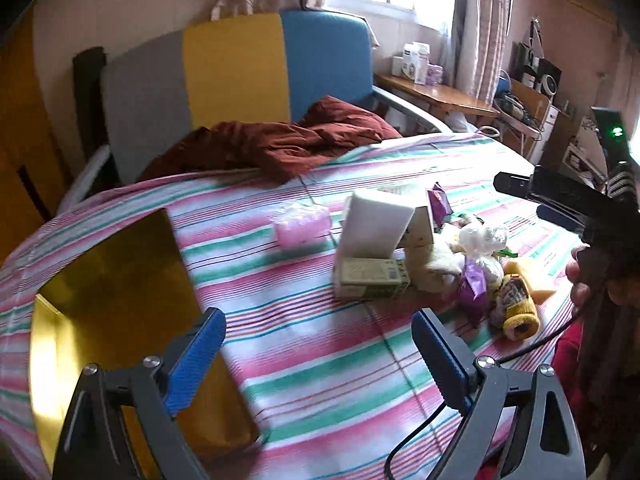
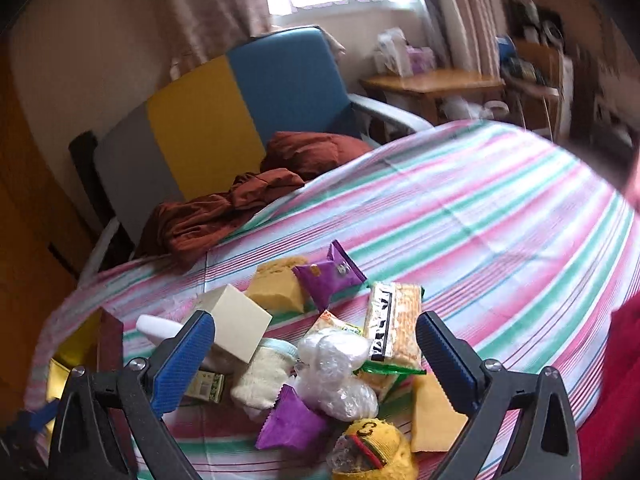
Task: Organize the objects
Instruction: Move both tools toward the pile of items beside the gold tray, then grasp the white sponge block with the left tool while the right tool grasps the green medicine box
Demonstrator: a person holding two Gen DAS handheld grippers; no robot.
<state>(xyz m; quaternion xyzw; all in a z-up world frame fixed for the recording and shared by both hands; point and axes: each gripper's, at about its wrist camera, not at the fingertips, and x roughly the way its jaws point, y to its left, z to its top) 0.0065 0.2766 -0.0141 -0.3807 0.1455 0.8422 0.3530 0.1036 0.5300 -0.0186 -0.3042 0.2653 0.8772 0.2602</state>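
Note:
A pile of small items lies on the striped bedsheet (image 1: 320, 368). In the left wrist view it holds a white box (image 1: 376, 228), a green carton (image 1: 372, 276), a pink packet (image 1: 302, 226) and a yellow knit piece (image 1: 516, 312). My left gripper (image 1: 318, 356) is open over bare sheet, short of the pile. My right gripper (image 2: 314, 360) is open above the pile, nothing between its fingers. Below it lie a clear plastic bundle (image 2: 336, 376), a cracker packet (image 2: 394, 328), a purple packet (image 2: 290, 424), a cream box (image 2: 236, 320) and a yellow sponge (image 2: 276, 284).
An open gold box (image 1: 112, 280) stands on the sheet at the left, beside my left finger. A red-brown cloth (image 1: 280, 140) lies by the coloured headboard (image 1: 232, 68). A wooden side table (image 1: 436, 96) and cluttered shelves stand to the right. A hand (image 1: 580, 276) holds the right gripper.

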